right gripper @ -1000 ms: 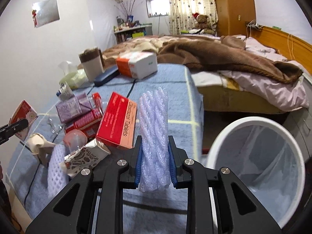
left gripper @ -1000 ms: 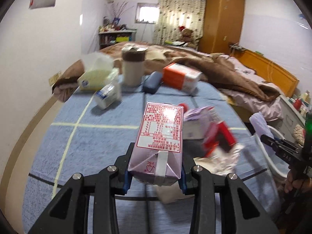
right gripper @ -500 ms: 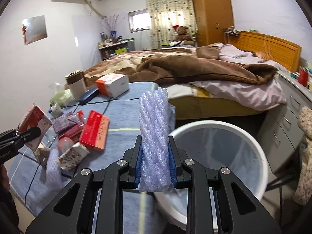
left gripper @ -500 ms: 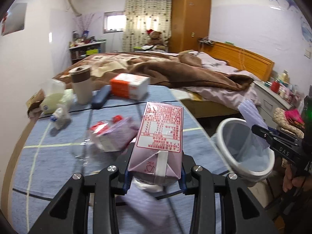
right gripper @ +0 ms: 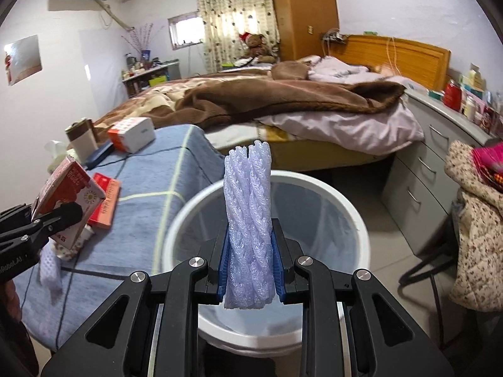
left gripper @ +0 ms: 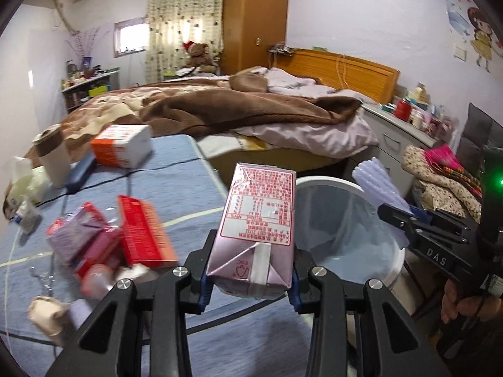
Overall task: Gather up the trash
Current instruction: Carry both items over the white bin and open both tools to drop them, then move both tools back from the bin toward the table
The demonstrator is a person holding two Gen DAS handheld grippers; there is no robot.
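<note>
Foam sleeve [right gripper: 248, 226] overhangs bin [right gripper: 352, 216]; carton [left gripper: 257, 220] alongside.

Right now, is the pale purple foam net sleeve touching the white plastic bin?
Apart. Right wrist view: the foam sleeve, clamped in the right gripper, hangs above the bin.

The letters "DAS" were printed in pale capitals on the black body of the right gripper [left gripper: 408, 220], seen from the left wrist view. A small "FSC" mark sat on the folded end of the pinkish-purple drink carton [left gripper: 256, 226]; its red panel of small print was too fine to read. Part of a white word, "Robot.AI", showed on the black left gripper [right gripper: 58, 215].
</note>
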